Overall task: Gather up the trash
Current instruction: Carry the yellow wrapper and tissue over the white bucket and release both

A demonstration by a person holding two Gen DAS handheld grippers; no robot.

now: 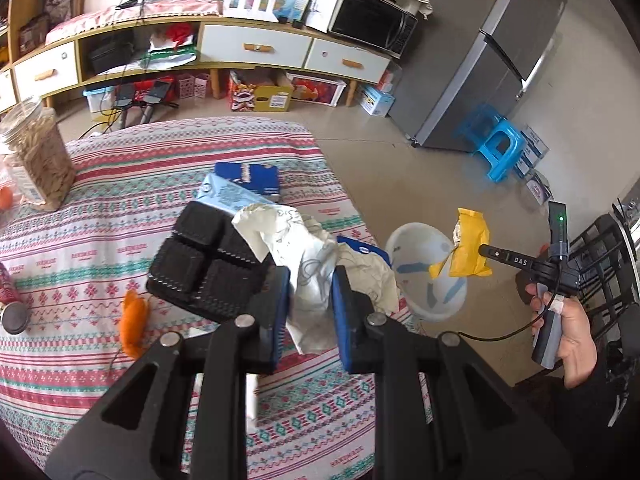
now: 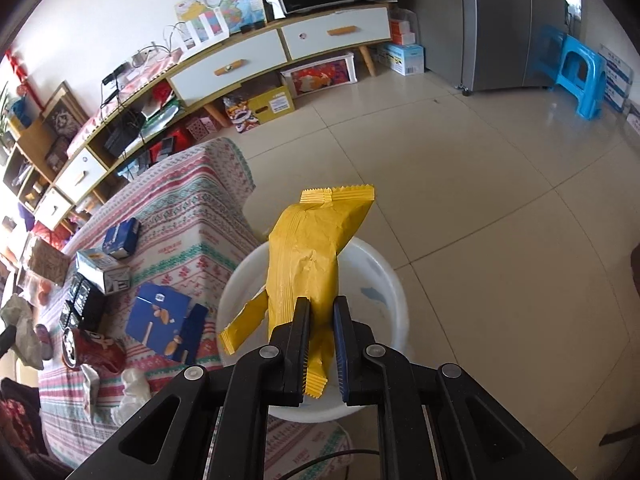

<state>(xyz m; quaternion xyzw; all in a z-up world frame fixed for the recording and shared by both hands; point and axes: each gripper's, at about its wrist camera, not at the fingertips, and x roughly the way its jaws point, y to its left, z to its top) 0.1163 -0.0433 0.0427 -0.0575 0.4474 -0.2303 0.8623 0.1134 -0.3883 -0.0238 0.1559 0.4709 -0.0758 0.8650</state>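
My left gripper [image 1: 311, 280] is shut on a crumpled white paper [image 1: 308, 256] and holds it above the patterned tablecloth [image 1: 100, 248], near the table's right edge. My right gripper [image 2: 321, 314] is shut on a yellow snack wrapper [image 2: 312, 256], which hangs over the white bin [image 2: 384, 276] on the floor beside the table. The left wrist view shows that wrapper [image 1: 472, 244] right of the bin [image 1: 416, 240], with a hand [image 1: 572, 332] on the right gripper's handle.
On the table lie a black plastic tray [image 1: 204, 264], blue cartons [image 1: 256, 178], orange peel [image 1: 134, 320], a jar of snacks [image 1: 38, 156], a red can [image 2: 94, 350] and a blue box [image 2: 164, 322]. A blue stool [image 1: 498, 144], a grey fridge [image 1: 492, 64] and a low cabinet [image 1: 256, 46] stand beyond on the tiled floor.
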